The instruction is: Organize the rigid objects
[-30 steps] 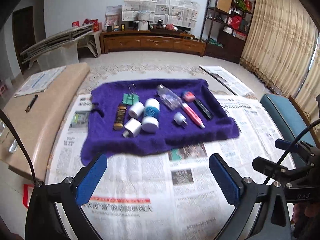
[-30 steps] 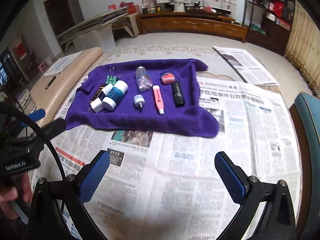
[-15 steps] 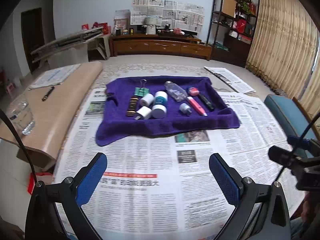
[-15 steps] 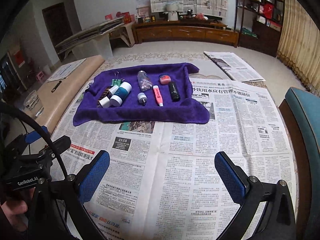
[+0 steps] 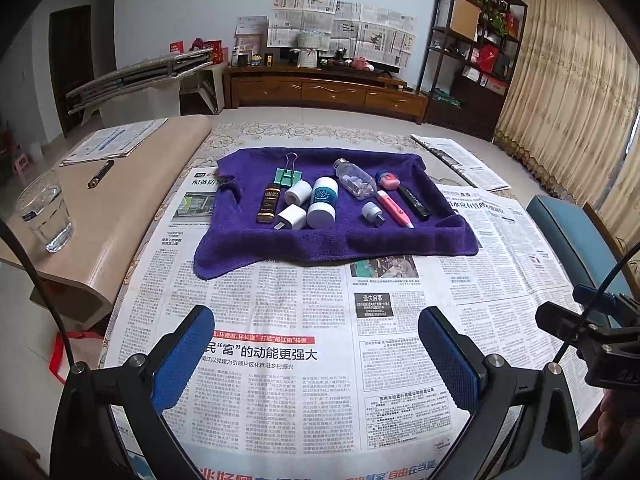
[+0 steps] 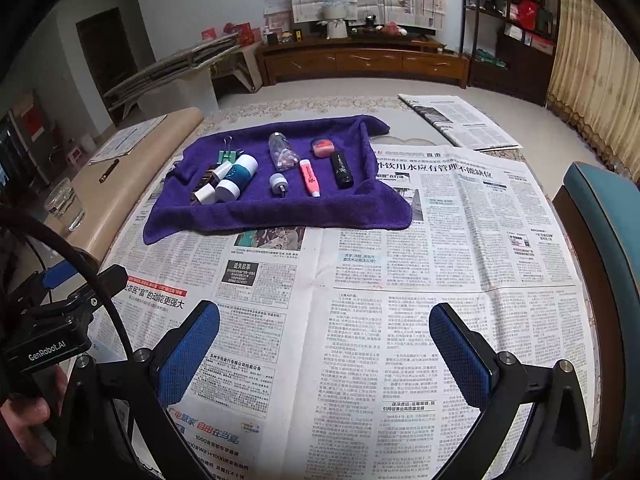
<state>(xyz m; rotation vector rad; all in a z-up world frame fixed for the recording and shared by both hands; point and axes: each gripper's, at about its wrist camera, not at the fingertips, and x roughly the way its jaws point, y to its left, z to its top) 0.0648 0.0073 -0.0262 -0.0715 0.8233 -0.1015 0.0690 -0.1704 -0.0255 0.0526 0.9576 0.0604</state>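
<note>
We have pulled back: the towel (image 5: pixel 336 236) of small items now lies well ahead of both wide-open, empty grippers (image 5: pixel 316 364) (image 6: pixel 324 356), so sorting looks finished.

One purple towel (image 5: pixel 332 240), ten small items on it; one water glass (image 5: pixel 46 212); two grippers.

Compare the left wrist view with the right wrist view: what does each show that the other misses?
Only the left wrist view shows the open left gripper fingers head-on, and the right gripper from the side.

Only the right wrist view shows the open right gripper head-on, plus the person's left hand.

Both show the purple towel carrying small items on newspaper, including the pink highlighter pen, and the clear drinking glass.
</note>
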